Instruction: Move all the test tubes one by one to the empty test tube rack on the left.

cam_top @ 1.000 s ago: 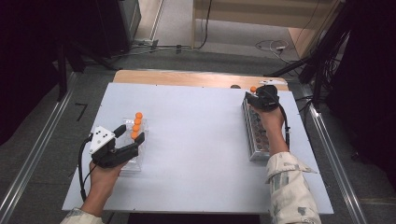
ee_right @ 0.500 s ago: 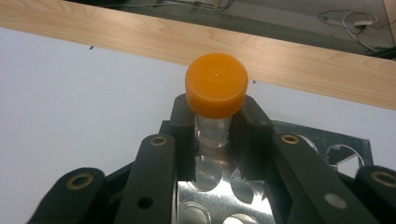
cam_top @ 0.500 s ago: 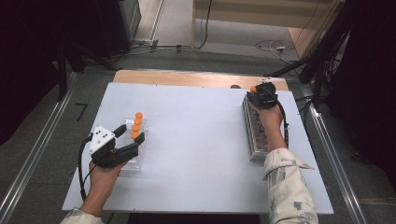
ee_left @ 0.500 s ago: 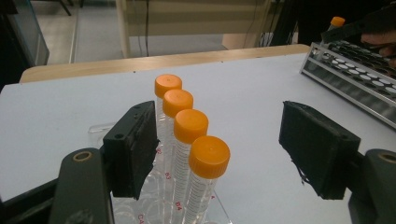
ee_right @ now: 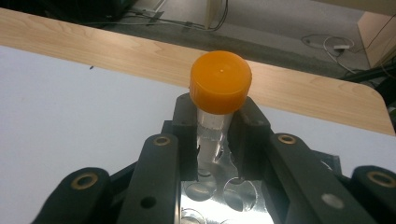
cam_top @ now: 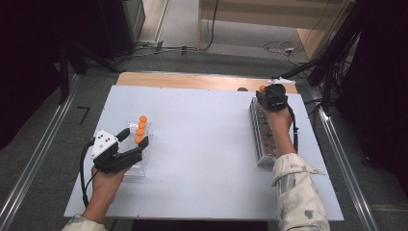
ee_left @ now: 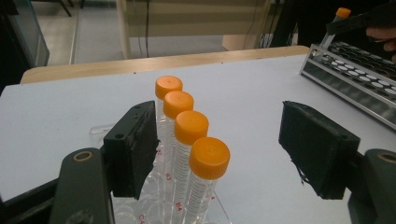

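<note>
High view: the right gripper [cam_top: 267, 93] sits at about one o'clock on the white table [cam_top: 202, 144], over the far end of the long metal tube rack [cam_top: 262, 137]. Its jaws have just been closing, and they now pinch a clear plastic tube with an orange screw cap [cam_top: 262, 88]. Compared with a second ago the hand has barely shifted, so the fresh grip is the change that matters: my guess is that the tube is either about to leave this rack or is being seated in it. The left gripper [cam_top: 137, 144] lies at eight o'clock beside the small clear plastic rack [cam_top: 137, 166] with four orange-capped tubes [cam_top: 140, 131].

Left gripper view: its jaws stand spread, the row of four tubes [ee_left: 187, 135] between them and closer to the left pad, with no contact that I can see. The metal rack [ee_left: 355, 84] shows at two o'clock.

Right gripper view: the pads clamp the clear tube [ee_right: 212, 133] just under its orange cap [ee_right: 220, 81], its lower end at a hole in the metal rack [ee_right: 219, 196], a detail the high view cannot resolve.
</note>
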{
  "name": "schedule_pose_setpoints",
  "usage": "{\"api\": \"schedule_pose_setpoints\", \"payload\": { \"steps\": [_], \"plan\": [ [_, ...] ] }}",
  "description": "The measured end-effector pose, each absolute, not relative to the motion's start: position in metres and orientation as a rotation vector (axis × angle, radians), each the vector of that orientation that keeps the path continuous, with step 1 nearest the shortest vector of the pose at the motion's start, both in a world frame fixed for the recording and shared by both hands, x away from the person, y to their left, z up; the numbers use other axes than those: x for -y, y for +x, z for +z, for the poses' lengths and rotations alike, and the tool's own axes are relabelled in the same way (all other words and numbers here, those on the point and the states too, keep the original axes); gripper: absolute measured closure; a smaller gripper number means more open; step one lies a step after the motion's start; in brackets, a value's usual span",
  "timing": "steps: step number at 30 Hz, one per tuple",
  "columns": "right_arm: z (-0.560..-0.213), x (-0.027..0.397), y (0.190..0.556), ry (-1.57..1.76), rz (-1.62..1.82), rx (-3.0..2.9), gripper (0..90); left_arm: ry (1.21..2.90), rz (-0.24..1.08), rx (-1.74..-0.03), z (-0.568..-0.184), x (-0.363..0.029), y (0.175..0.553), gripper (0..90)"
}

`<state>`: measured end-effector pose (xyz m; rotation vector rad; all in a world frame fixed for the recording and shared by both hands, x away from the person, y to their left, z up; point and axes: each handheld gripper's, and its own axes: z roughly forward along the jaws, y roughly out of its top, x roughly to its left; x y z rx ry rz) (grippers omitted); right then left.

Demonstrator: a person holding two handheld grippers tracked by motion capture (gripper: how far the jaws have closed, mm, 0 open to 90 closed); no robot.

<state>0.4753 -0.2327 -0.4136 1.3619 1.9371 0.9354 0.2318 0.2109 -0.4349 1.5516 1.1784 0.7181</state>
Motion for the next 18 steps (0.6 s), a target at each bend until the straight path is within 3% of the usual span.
{"api": "schedule_pose_setpoints", "payload": {
  "steps": [18],
  "plan": [
    [-0.372, 0.228, 0.447, 1.258, 1.022, -1.940, 71.6, 1.572, 0.708, -1.163, -0.430, -0.206, 0.231, 20.3]
  ]
}}
